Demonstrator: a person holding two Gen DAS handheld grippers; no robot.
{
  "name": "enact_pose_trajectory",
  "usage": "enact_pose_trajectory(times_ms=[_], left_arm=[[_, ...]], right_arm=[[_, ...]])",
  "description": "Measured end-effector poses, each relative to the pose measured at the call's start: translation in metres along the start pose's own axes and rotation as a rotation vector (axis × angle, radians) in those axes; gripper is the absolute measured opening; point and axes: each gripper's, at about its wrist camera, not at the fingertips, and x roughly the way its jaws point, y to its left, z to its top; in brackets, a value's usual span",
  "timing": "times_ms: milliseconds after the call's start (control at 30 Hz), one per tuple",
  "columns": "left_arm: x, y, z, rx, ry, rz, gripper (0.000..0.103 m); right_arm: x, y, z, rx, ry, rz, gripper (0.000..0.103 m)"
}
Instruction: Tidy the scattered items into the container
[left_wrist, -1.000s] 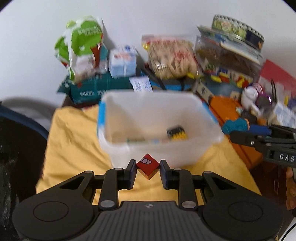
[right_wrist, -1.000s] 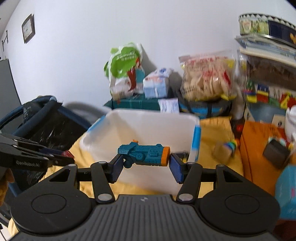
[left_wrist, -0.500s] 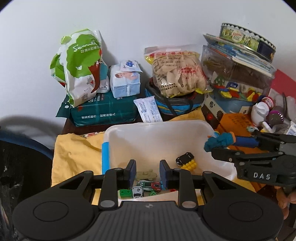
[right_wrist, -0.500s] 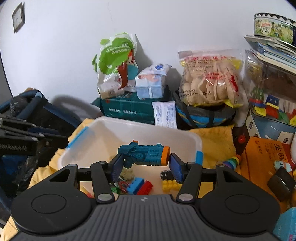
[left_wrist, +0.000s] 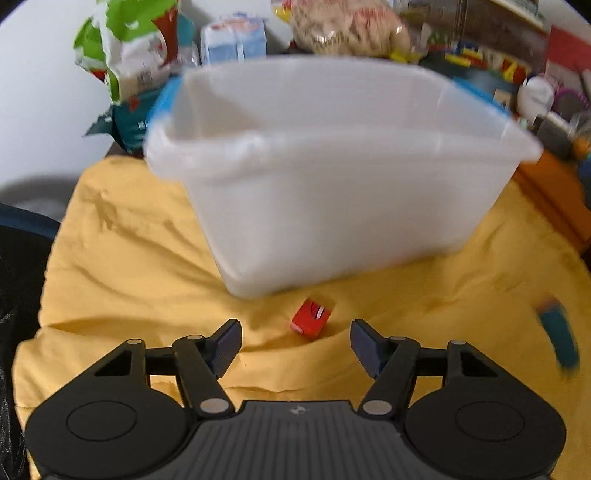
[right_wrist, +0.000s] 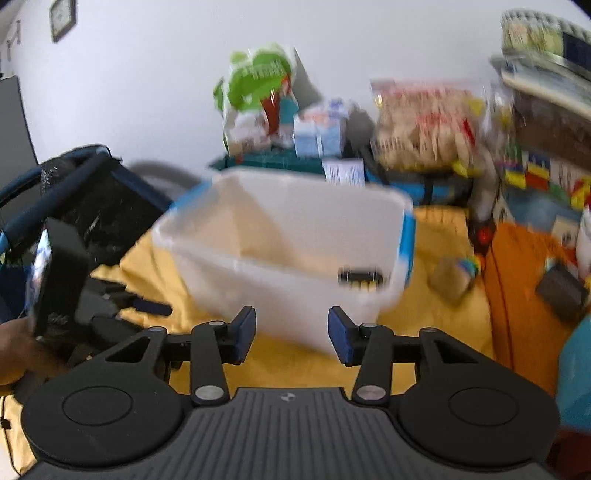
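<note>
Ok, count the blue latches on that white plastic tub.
2. One blue latch sits on the left end of the white plastic tub, the other blue latch on its right end. Blur could hide more.

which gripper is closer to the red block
Left. The left gripper hovers open right at the red block on the yellow cloth; the right gripper is open, with no block in its view.

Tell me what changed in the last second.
The left hand-held gripper has just been opening; the red block, between its jaws before, lies free on the cloth. The right hand-held gripper let go of the blue toy gun, perhaps the teal blur; its empty jaws just closed further. The bin stayed.
</note>
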Motion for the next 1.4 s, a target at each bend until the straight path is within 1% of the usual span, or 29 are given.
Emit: enact_pose_trajectory(times_ms=[100,167,300,333,433,500,567,633,667,700,733,767,833,867,1100,1267,1400], left_arm=[[0.008,0.0,0.001,0.0,-0.012,-0.022,0.064],[0.013,-0.003,0.005,0.008,-0.019,-0.03,0.061],[0.021,-0.008,0.01,0.017,-0.025,-0.038,0.059],[0.023,-0.008,0.009,0.02,-0.021,-0.037,0.056],[0.03,-0.006,0.007,0.023,-0.006,-0.046,0.045],[0.032,-0.006,0.006,0.026,-0.006,-0.053,0.044],[0.032,-0.006,0.004,0.03,-0.008,-0.056,0.04],[0.033,-0.006,0.003,0.032,-0.006,-0.059,0.037],[0.032,-0.007,0.003,0.037,-0.007,-0.059,0.034],[0.032,-0.007,0.002,0.04,-0.007,-0.061,0.031],[0.031,-0.008,0.003,0.043,-0.007,-0.064,0.027],[0.03,-0.008,0.003,0.044,-0.007,-0.066,0.025],[0.028,-0.01,0.001,0.048,-0.008,-0.069,0.023],[0.026,-0.01,0.001,0.048,-0.007,-0.071,0.023],[0.015,-0.011,-0.001,0.033,-0.017,-0.072,0.022],[-0.006,-0.014,0.003,0.043,-0.044,-0.076,0.022],[-0.015,-0.012,0.001,0.039,-0.038,-0.061,0.022]], right_arm=[[-0.001,-0.001,-0.024,0.014,0.037,-0.013,0.048],[0.002,-0.003,-0.041,0.027,0.084,-0.028,0.048],[0.011,0.001,-0.068,0.035,0.151,-0.033,0.05],[0.014,0.004,-0.074,0.031,0.159,-0.028,0.052],[0.024,0.014,-0.084,0.027,0.18,0.001,0.059],[0.03,0.022,-0.091,0.006,0.19,0.027,0.061],[0.037,0.028,-0.097,-0.027,0.203,0.026,0.061],[0.046,0.029,-0.1,-0.031,0.22,0.027,0.061],[0.05,0.028,-0.103,-0.028,0.232,0.029,0.061],[0.054,0.027,-0.104,-0.022,0.248,0.034,0.06],[0.056,0.026,-0.105,-0.018,0.254,0.042,0.056],[0.056,0.026,-0.105,-0.022,0.248,0.044,0.053],[0.054,0.026,-0.104,-0.037,0.244,0.056,0.03],[0.053,0.025,-0.103,-0.037,0.242,0.064,0.028],[0.039,0.019,-0.1,-0.032,0.21,0.066,0.028],[0.021,0.017,-0.085,-0.033,0.144,0.066,0.028],[0.011,0.013,-0.071,-0.026,0.104,0.065,0.028]])
